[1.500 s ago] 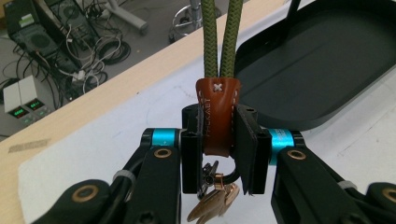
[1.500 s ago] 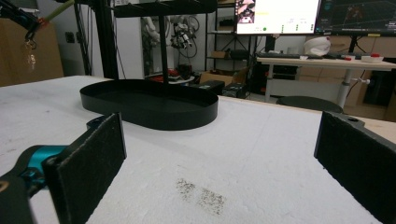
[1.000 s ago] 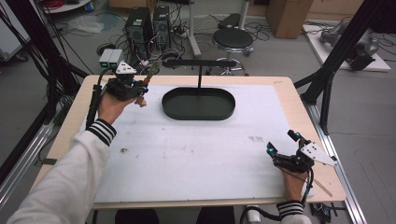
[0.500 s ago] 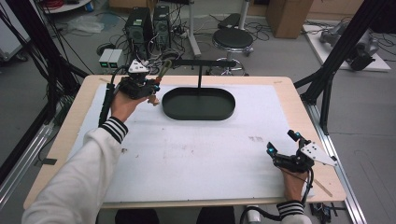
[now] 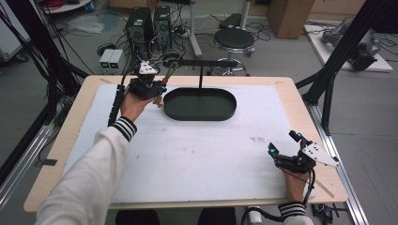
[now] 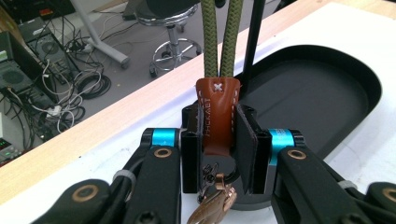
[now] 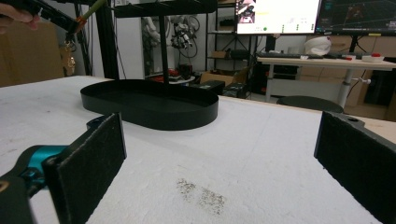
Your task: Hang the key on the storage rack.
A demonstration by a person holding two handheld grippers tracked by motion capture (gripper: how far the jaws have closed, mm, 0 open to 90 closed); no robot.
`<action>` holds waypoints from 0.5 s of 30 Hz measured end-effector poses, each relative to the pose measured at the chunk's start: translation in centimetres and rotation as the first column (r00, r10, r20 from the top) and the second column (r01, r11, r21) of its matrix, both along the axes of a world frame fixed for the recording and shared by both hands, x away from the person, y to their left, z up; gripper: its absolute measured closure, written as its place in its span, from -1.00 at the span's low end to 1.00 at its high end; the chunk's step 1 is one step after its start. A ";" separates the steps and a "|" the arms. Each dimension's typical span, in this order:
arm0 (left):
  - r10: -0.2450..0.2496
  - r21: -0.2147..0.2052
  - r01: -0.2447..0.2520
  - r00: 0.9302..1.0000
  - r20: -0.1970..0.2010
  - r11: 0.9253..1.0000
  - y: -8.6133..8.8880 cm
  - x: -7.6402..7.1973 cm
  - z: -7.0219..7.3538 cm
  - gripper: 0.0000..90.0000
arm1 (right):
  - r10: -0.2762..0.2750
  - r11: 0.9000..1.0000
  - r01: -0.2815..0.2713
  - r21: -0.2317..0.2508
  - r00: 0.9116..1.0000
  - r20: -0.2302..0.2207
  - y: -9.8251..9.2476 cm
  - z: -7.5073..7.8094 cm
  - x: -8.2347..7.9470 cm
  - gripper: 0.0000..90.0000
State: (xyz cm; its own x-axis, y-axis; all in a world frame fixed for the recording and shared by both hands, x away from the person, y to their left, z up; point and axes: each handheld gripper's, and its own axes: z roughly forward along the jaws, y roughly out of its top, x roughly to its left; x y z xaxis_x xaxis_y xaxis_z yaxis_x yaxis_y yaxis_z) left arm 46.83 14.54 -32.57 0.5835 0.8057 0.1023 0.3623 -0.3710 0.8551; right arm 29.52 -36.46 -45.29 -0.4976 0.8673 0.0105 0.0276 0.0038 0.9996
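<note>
Brown leather tab [image 6: 217,116] with an olive braided cord [image 6: 221,32] sits clamped between the left gripper's [image 6: 218,154] jaws, a copper-coloured clasp [image 6: 212,205] dangling below, at the far left end of the black oval tray [image 5: 199,104]. Near right on the white surface [image 5: 197,154], the right gripper's [image 5: 285,150] jaws stand wide apart, apparently empty.

Brown leather tab [image 6: 217,116] reads, unclearly, "HICKAET".

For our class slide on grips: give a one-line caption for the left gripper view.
Left tool shut on a brown leather tab with green cords, beside the black oval tray.
</note>
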 end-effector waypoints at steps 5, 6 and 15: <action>0.009 0.007 -0.009 1.000 -0.003 1.000 -0.2 0.4 -0.5 0.62 | -0.001 1.000 0.001 -0.001 1.000 -0.003 0.0 0.0 0.0 -0.97; 0.008 0.010 -0.008 1.000 -0.004 1.000 -0.3 0.5 -0.6 0.62 | -0.001 1.000 0.001 -0.001 1.000 -0.003 0.0 0.0 0.0 -0.98; 0.020 0.026 -0.020 1.000 -0.009 0.999 -1.1 1.2 -0.9 0.62 | -0.001 1.000 0.001 -0.001 1.000 -0.002 0.0 0.0 0.0 -0.98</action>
